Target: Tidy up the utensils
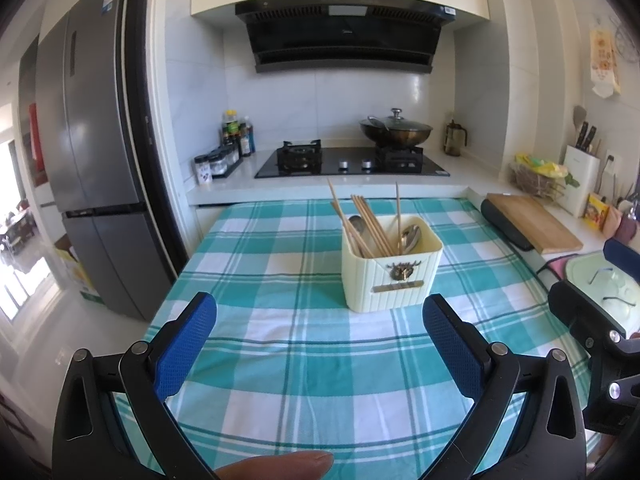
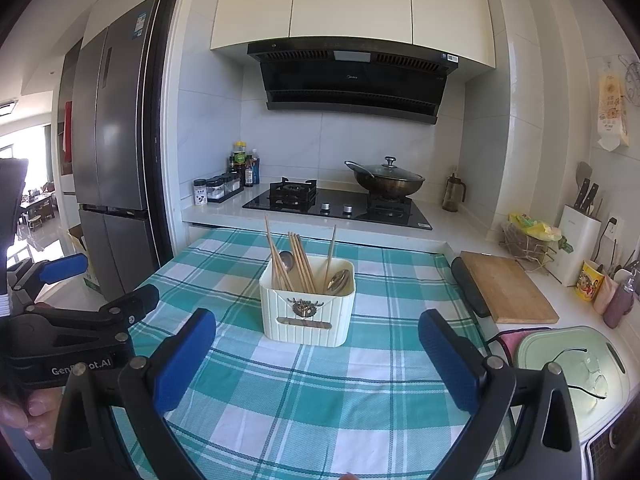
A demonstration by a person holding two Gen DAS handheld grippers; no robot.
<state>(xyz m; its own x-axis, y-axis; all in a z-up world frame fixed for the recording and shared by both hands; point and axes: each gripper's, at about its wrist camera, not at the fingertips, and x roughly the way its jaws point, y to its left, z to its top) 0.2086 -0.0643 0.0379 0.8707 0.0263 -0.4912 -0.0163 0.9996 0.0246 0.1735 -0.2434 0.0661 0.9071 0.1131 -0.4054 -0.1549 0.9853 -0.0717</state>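
A ribbed cream plastic holder (image 1: 391,267) stands mid-table, toward the far edge, on teal checked cloth (image 1: 280,360), holding wooden chopsticks (image 1: 366,222) and metal spoons (image 1: 410,237); left gripper (image 1: 320,344) and right gripper (image 2: 316,354) gape wide, grasping nothing

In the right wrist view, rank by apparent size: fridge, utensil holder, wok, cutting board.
1. Fridge
2. Utensil holder and cutting board: too alike to rank, and the holder sits nearer the camera
3. Wok, farthest away

Right gripper (image 2: 316,354) gapes wide — chopsticks (image 2: 298,264) (upright) fill the holder (image 2: 306,316).
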